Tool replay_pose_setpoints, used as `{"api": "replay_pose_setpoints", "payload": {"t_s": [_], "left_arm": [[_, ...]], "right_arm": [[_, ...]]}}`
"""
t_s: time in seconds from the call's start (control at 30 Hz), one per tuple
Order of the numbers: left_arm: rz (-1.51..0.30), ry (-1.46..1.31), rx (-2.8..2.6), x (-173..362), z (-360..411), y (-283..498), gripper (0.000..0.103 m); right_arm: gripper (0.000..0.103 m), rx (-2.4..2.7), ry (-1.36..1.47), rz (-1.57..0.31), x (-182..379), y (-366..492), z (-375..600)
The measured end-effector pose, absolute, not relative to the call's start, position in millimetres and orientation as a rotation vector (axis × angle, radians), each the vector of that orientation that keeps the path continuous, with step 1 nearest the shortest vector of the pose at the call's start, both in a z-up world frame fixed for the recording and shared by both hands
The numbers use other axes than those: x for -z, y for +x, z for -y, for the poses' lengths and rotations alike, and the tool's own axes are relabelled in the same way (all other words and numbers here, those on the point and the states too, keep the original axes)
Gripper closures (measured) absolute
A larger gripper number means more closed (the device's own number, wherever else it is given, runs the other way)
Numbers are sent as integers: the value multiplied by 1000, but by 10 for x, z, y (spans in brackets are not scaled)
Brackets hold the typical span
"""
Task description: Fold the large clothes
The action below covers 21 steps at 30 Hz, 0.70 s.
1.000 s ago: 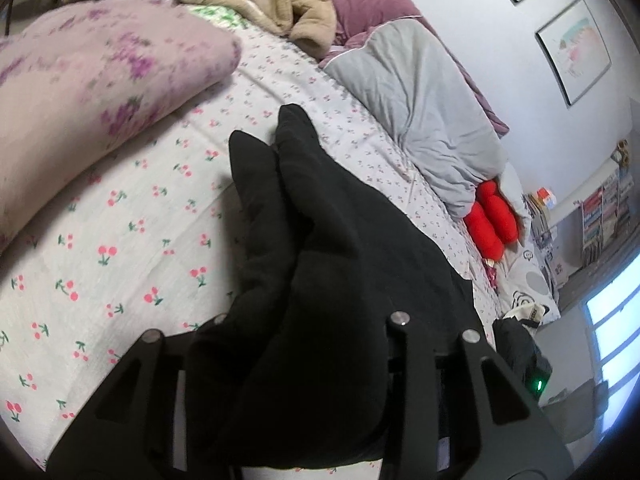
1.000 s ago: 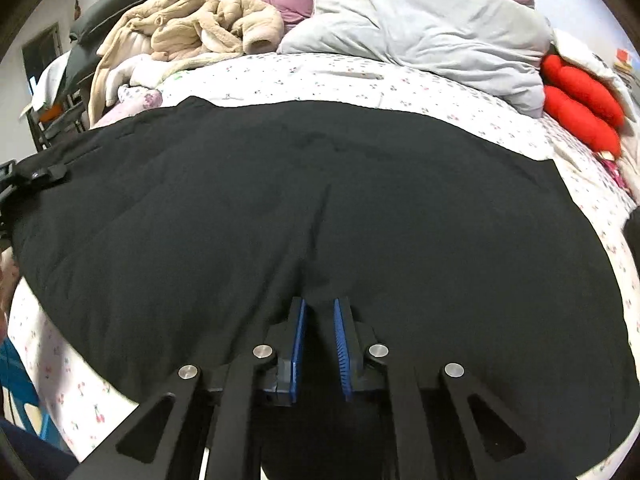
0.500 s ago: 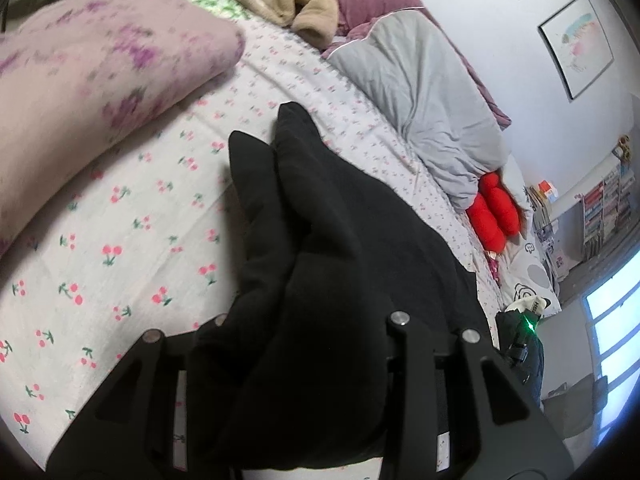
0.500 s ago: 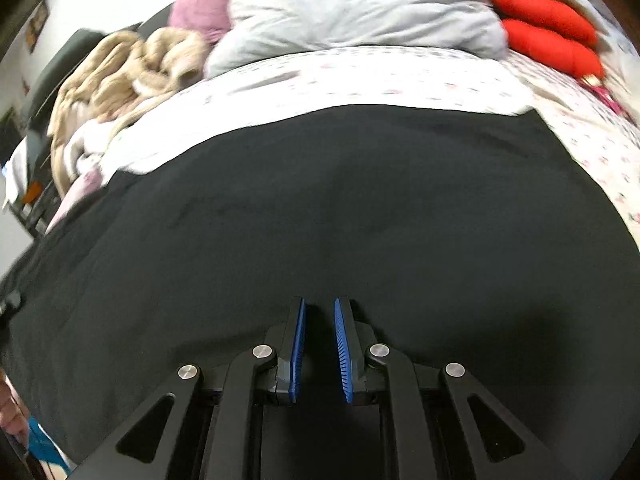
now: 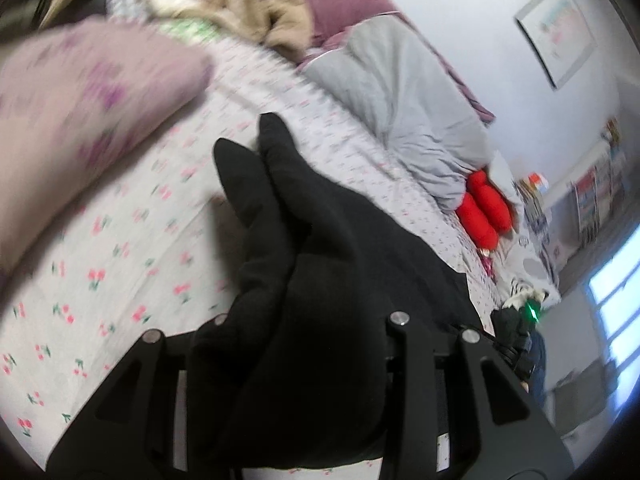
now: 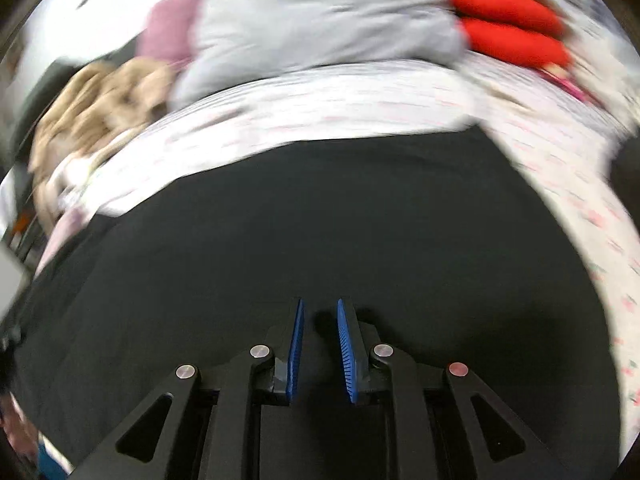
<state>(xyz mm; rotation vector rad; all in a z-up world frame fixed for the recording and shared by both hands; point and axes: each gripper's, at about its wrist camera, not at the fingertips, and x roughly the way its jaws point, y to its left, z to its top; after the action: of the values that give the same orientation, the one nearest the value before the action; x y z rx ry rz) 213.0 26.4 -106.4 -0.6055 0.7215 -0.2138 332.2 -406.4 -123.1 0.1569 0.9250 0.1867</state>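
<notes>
A large black garment (image 6: pixel 320 240) lies spread on a bed with a cherry-print sheet (image 5: pixel 120 248). In the left wrist view the garment (image 5: pixel 320 280) is bunched over my left gripper (image 5: pixel 304 344), which is shut on it; the fingertips are hidden under the cloth. My right gripper (image 6: pixel 319 312) shows blue pads (image 6: pixel 297 344) with a narrow gap between them, holding a fold of the black fabric at the near edge.
A purple floral pillow (image 5: pixel 80 120) lies at the left. A grey duvet (image 5: pixel 400 120), a red plush toy (image 5: pixel 484 212) and a beige fleece heap (image 5: pixel 248 4) sit at the far side of the bed. A window (image 5: pixel 612 312) is at the right.
The right gripper has swung fast, so its view is blurred, and the garment's far edge now sits nearer. The left gripper has shifted slightly while still holding the cloth.
</notes>
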Motion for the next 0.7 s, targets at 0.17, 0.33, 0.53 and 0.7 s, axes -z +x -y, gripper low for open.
{"api": "replay_pose_setpoints", "payload": {"t_s": [0.17,0.33,0.53,0.7], "left_arm": [[-679,-503,259,702,10,2138,64],[-655,-424,294,492,196,2140,65],[-643,-381,330,338,432,2171,66],[-641,-332,359,169,647,2197,66]], "right_arm": [[85,-303,66,-1007,1307,3537,3329],[85,-258,166,-1030,1463,3792,3332],[85,-247,243,-1015,1600,3847,3389],[84,-268,308,-1021,1521,3849,3544]]}}
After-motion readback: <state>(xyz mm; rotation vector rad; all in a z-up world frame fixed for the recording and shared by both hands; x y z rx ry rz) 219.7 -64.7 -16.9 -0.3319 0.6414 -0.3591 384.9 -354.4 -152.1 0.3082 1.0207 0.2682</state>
